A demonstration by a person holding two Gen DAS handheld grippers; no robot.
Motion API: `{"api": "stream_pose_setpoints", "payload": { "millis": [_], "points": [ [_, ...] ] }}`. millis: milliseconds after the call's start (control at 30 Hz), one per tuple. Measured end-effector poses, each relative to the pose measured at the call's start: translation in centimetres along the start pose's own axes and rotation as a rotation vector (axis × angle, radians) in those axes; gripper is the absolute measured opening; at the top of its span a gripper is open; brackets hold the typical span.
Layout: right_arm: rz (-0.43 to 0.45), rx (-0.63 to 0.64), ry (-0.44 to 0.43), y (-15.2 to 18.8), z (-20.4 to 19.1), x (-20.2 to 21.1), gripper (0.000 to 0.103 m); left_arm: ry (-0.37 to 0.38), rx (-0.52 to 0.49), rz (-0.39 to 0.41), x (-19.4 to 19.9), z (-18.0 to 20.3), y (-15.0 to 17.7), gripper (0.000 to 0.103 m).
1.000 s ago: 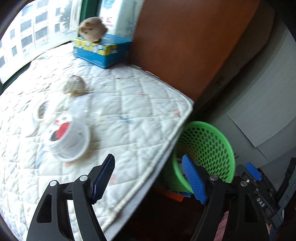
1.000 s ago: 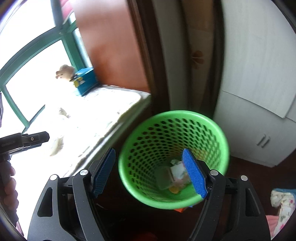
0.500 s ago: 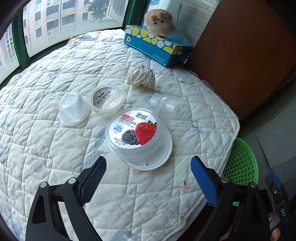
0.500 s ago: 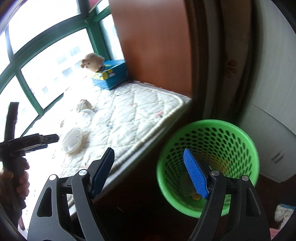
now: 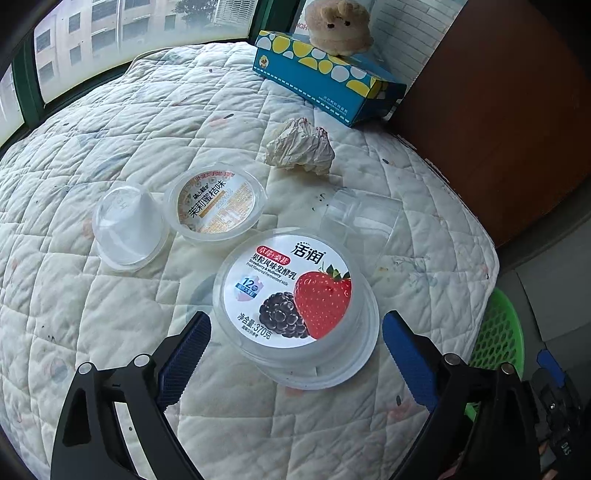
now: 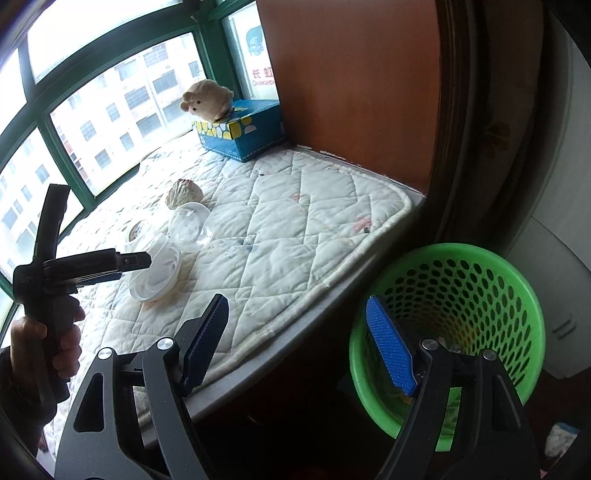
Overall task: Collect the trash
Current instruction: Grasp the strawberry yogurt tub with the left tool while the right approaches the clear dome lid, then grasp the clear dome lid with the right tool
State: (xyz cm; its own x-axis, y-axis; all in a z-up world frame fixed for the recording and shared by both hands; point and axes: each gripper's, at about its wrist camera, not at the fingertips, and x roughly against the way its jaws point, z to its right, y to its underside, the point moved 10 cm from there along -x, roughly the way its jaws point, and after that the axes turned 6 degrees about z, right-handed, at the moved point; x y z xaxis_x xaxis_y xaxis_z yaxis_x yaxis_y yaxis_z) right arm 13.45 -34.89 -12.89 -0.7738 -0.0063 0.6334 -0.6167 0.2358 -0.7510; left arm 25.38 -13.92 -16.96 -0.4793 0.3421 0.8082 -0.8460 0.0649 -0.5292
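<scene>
A large yogurt tub with a strawberry and blackberry label (image 5: 295, 306) stands on the quilted pad (image 5: 110, 314). My left gripper (image 5: 295, 354) is open, its jaws on either side of the tub, not touching. Behind the tub lie a small sealed cup (image 5: 216, 201), an upturned clear cup (image 5: 127, 225), a clear cup on its side (image 5: 360, 218) and a crumpled paper ball (image 5: 299, 146). My right gripper (image 6: 295, 347) is open and empty, beside the green basket (image 6: 480, 273). The left gripper also shows in the right wrist view (image 6: 144, 264), over the tub (image 6: 159, 273).
A blue tissue box (image 5: 328, 79) with a plush toy (image 5: 338, 24) on it stands at the pad's far end by the window. A brown wooden panel (image 6: 351, 81) borders the pad. The basket (image 5: 498, 343) stands on the floor below the pad's edge, with some trash inside.
My left gripper swung from the pad's edge towards the tub and closed in until its open jaws flank it. My right gripper drew back from above the basket and turned towards the pad.
</scene>
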Motion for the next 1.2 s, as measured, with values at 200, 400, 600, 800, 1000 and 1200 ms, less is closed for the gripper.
{"api": "stream_pose_setpoints", "payload": {
  "millis": [200, 400, 600, 800, 1000, 1200],
  "points": [
    [-0.014, 0.015, -0.011, -0.5, -1.0, -1.5, 0.077, 0.001, -0.005, -0.009, -0.9, -0.3, -0.5, 0.091],
    [-0.023, 0.029, -0.020, -1.1, -1.9, -2.6, 0.077, 0.015, 0.021, -0.015, -1.6, -0.7, -0.6, 0.091],
    [-0.031, 0.029, -0.033, -1.8, -2.5, -3.5, 0.077, 0.031, 0.009, 0.010, -1.3, -0.6, -0.8, 0.087],
    [-0.051, 0.009, -0.079, -2.5, -3.6, -4.7, 0.077, 0.042, 0.006, 0.039, 0.1, -0.7, -0.9, 0.086],
    [-0.074, 0.025, -0.157, -3.2, -6.1, -6.4, 0.077, 0.058, 0.031, 0.076, 2.4, -1.4, -1.0, 0.086],
    [-0.109, 0.019, -0.228, -3.9, -9.0, -9.1, 0.077, 0.057, 0.053, 0.116, 4.9, -2.9, -1.3, 0.086]
  ]
}}
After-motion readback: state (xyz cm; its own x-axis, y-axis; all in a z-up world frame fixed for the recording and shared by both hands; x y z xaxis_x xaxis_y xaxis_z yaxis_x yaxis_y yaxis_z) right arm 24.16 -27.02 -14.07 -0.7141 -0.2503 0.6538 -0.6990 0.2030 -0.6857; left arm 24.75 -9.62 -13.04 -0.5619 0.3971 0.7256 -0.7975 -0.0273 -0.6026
